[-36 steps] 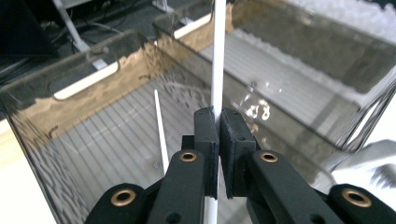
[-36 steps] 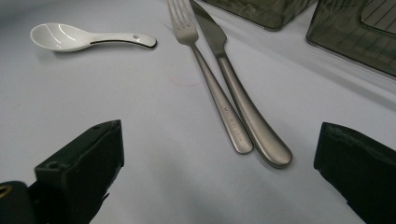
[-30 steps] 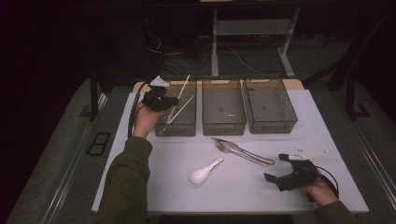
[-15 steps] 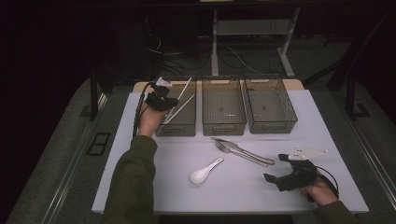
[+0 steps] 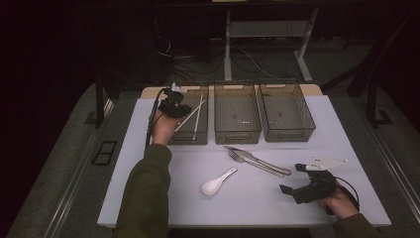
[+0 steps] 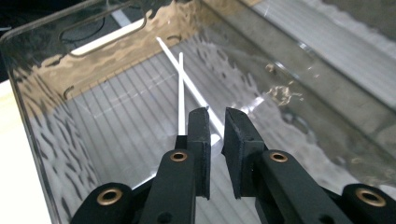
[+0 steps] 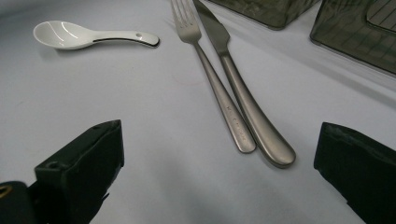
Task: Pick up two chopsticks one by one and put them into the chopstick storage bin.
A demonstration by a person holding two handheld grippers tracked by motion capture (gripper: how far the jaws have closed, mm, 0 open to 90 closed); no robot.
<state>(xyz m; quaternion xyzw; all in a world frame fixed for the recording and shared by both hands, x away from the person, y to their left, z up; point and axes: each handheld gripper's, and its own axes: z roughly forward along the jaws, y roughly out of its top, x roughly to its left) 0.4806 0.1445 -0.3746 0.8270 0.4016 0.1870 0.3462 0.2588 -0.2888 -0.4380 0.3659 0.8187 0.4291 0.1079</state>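
Note:
Two white chopsticks [image 5: 194, 115] [image 6: 181, 88] lie crossed in the leftmost clear bin [image 5: 190, 141] [image 6: 37, 116]. My left gripper [image 5: 177, 108] [image 6: 215, 112] hangs inside that bin just above them. Its jaws stand a narrow gap apart, and one chopstick's end shows below the gap, not clamped. My right gripper [image 5: 292, 178] [image 7: 219, 140] rests low at the table's front right with its jaws wide open and nothing between them. It points at the handles of a steel fork [image 5: 246, 160] [image 7: 215, 93] and knife [image 5: 261, 162] [image 7: 243, 102]. A white ceramic spoon [image 5: 215, 183] [image 7: 79, 35] lies to their left.
Two more clear bins, middle [image 5: 236, 134] and right [image 5: 289, 131], stand in a row beside the left one at the back of the white table [image 5: 148, 198]. Their corners [image 7: 359, 42] show in the right gripper view. Dark floor and desk legs lie beyond.
My left hand has moved forward and right, bringing its gripper over the left bin and down among the chopsticks. The right gripper has stayed put.

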